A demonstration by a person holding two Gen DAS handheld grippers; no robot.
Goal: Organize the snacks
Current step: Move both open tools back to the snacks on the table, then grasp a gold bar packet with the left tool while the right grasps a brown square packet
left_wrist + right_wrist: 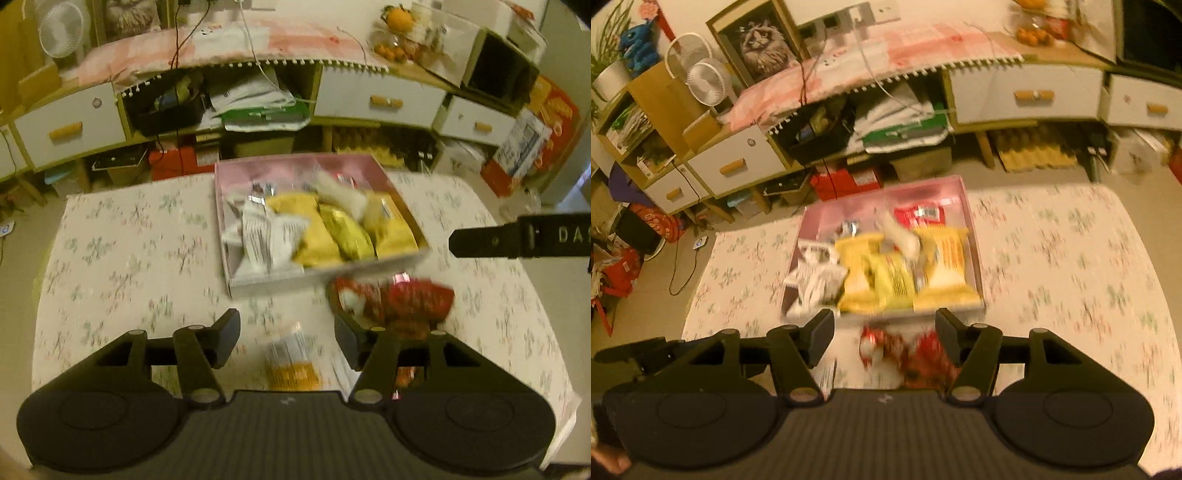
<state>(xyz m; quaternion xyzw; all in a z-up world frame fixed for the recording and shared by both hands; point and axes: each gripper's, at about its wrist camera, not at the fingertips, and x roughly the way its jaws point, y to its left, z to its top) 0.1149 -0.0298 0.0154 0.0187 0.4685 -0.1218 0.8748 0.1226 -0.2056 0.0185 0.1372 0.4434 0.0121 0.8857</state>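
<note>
Floral tablecloth [122,251] bears pink box [236,284]; drawers [376,98] behind.

Pink box [402,206] of snacks, red packet [908,350] apparently outside

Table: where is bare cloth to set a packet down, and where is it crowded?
Free: the tablecloth left of the pink box, and the wide stretch on its right. Crowded: inside the box, and just before it, where the red packet and orange-and-white packet lie.
</note>
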